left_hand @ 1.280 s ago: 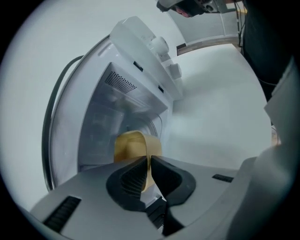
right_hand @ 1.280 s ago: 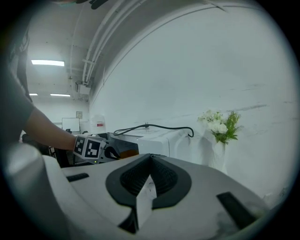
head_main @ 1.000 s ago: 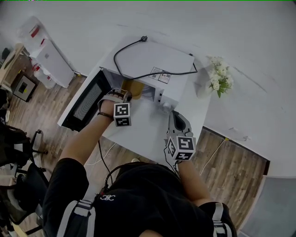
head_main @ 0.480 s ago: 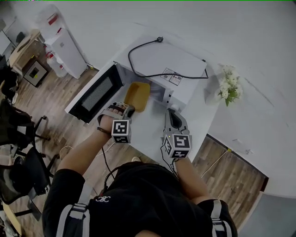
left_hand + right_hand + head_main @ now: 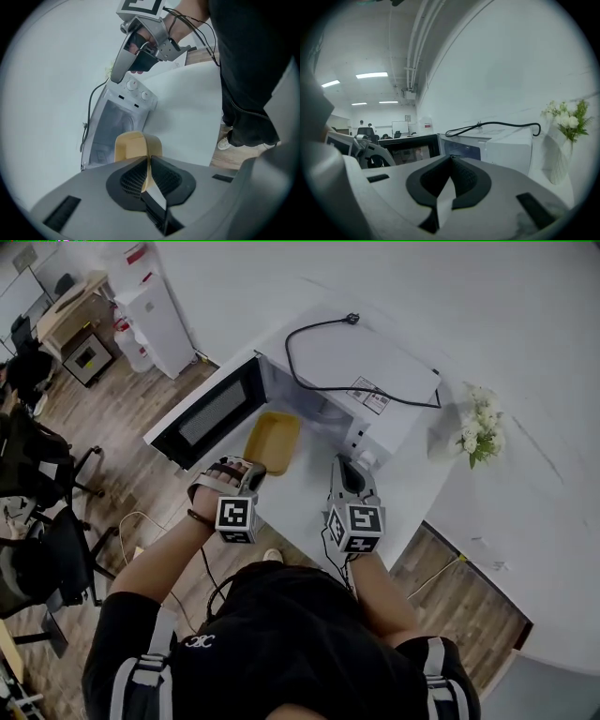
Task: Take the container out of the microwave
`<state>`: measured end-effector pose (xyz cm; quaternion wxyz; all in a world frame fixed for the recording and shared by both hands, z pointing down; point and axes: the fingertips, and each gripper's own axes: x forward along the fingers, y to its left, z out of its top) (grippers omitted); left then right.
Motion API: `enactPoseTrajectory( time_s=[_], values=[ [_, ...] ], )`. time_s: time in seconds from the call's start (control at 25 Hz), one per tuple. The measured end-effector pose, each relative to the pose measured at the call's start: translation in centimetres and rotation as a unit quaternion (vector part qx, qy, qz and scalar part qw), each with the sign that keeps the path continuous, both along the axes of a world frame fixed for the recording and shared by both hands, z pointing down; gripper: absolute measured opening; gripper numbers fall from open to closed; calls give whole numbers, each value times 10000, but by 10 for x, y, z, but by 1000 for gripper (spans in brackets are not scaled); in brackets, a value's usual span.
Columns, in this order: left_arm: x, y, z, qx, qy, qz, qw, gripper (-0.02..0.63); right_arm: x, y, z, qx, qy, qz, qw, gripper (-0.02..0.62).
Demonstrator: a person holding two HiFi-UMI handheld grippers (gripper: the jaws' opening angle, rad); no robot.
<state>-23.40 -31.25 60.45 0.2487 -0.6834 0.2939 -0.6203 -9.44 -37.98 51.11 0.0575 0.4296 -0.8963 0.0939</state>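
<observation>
The left gripper (image 5: 249, 476), pinching the container (image 5: 272, 441) by its rim, has pulled it clear of the microwave (image 5: 375, 371) to mid-frame; only setting down remains. The right gripper (image 5: 349, 471) sits pressed together, empty.

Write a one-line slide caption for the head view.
Left gripper grips the yellow container by its rim in front of the open microwave while the shut right gripper hovers alongside.

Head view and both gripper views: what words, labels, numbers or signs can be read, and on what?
No text is legible.
Sticker on top of the white microwave: print too small.
Red label on the white floor cabinet: too small.
Red sign on the far white wall: blurred.
</observation>
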Motion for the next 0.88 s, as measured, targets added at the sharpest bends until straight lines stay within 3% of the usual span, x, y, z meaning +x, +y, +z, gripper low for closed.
enactPoseTrajectory(
  time_s=[0.88],
  values=[
    [4,-2,-15,197,72,-98,9997,38,-6,2,-1,-14,-119,-146,9998,2]
  ],
)
